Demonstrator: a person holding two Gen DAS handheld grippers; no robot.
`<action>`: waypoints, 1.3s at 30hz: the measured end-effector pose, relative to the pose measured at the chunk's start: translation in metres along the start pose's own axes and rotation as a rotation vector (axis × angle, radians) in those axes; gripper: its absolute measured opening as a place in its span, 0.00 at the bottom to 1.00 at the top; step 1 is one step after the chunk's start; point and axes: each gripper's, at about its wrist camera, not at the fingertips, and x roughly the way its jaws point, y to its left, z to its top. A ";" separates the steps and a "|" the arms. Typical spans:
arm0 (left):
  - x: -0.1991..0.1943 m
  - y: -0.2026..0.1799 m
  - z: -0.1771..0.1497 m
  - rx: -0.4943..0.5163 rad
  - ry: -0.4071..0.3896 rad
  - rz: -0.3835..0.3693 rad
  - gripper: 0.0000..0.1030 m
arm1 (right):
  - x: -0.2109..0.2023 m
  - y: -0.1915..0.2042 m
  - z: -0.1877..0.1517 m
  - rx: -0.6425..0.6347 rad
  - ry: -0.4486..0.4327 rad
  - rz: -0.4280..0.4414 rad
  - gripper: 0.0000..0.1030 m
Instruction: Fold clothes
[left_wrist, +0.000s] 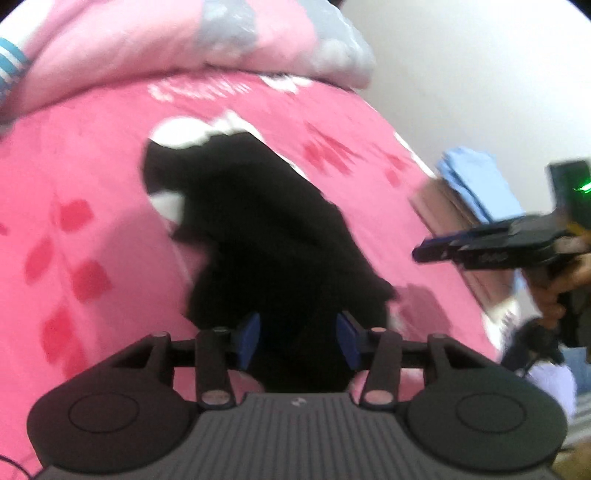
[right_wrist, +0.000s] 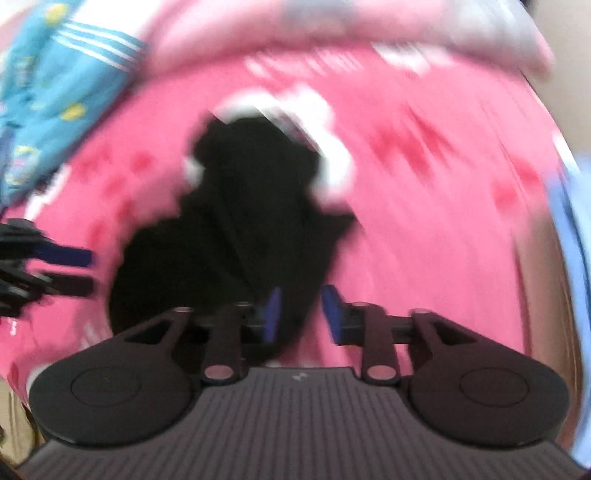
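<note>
The left gripper (left_wrist: 298, 339) and right gripper (right_wrist: 300, 314) are both held apart, unloaded, at the near edge of the black garment (left_wrist: 266, 236), crumpled on the pink bed (left_wrist: 74, 177). Two separate near corners should be pinched before spreading.

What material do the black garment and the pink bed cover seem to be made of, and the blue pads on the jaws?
The black garment looks like soft matte cloth: it lies limp and rumpled, without shine. The pink bed cover seems a smooth printed textile, with darker pink shapes on it. The blue pads look like matte rubber or plastic; the blur leaves this open.
</note>
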 end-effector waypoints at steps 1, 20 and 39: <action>0.008 0.004 0.002 -0.014 0.001 -0.006 0.47 | 0.009 0.009 0.015 -0.044 -0.025 0.032 0.43; 0.032 0.018 -0.019 -0.162 0.025 -0.118 0.20 | 0.112 0.037 0.103 -0.103 0.012 0.101 0.05; 0.094 0.016 0.111 0.202 -0.059 0.022 0.44 | -0.045 -0.119 -0.075 0.510 0.123 -0.391 0.05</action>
